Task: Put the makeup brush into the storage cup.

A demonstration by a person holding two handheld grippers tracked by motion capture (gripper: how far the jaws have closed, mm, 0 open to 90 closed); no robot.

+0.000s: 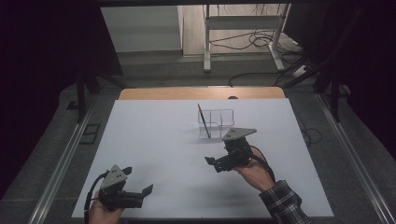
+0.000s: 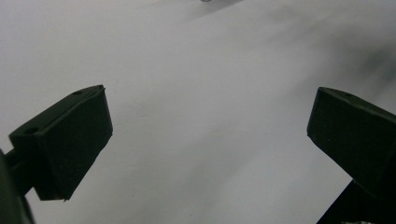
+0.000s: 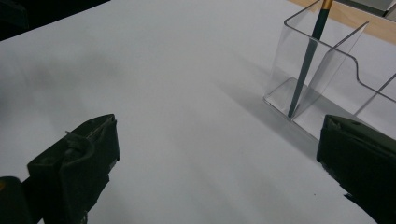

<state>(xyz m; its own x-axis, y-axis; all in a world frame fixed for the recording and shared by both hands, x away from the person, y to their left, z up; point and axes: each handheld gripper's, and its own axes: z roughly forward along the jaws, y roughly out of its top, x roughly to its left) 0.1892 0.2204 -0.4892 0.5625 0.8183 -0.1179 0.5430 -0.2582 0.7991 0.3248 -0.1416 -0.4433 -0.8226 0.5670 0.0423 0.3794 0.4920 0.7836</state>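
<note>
- In the high view, the right gripper (image 1: pixel 215 164) sat right of centre in the frame, held by a hand with a plaid sleeve (image 1: pixel 282 201) that came in from the bottom edge.
- Its jaws stood wide apart with nothing between them; in the right gripper view they rose at the lower left and lower right corners over bare white surface.
- The clear acrylic organizer (image 1: pixel 218 122) stood above and just left of that gripper in the high view, near but apart from it, on the white table (image 1: pixel 154 140).
- A dark pencil (image 1: pixel 203 121) leaned in the organizer's left compartment, tilted to the upper left; in the right gripper view it showed at the upper right of the frame (image 3: pixel 308 56), its tip on the compartment floor.
- The left gripper (image 1: pixel 144 195) lay at the lower left of the high view, well apart from the organizer, its jaws spread wide and empty.
</note>
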